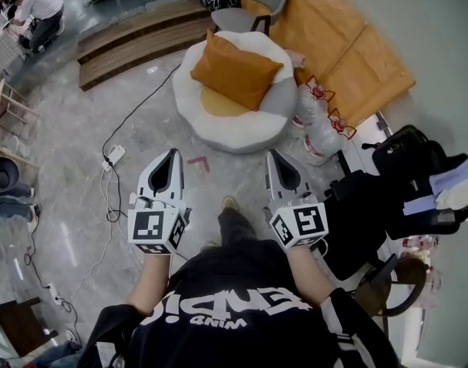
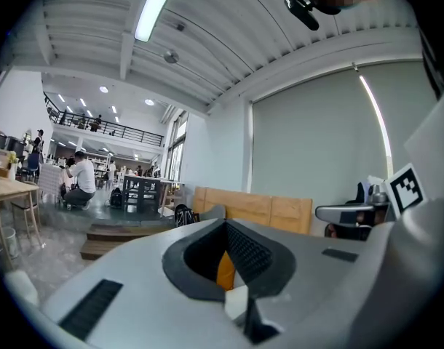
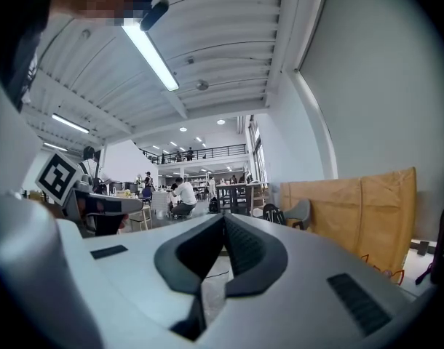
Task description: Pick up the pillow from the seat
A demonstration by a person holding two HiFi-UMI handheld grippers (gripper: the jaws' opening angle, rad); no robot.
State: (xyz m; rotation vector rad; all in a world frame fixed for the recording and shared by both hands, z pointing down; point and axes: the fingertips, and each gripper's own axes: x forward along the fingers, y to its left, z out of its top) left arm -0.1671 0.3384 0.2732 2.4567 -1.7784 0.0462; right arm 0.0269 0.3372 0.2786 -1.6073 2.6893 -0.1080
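Observation:
An orange pillow (image 1: 235, 73) leans upright on a round white seat (image 1: 232, 133) ahead of me in the head view. My left gripper (image 1: 173, 153) and right gripper (image 1: 274, 155) are held side by side, level, short of the seat, both shut with nothing in them. In the left gripper view a sliver of the orange pillow (image 2: 226, 270) shows through the gap behind the closed jaws. The right gripper view looks past the seat toward the room; the pillow is not in it.
Clear bags with red ties (image 1: 320, 121) sit right of the seat. Wooden boards (image 1: 349, 44) lean behind. A black office chair (image 1: 407, 190) stands at right. Cables and a power strip (image 1: 113, 156) lie on the floor at left. A wooden step (image 1: 138, 41) is beyond.

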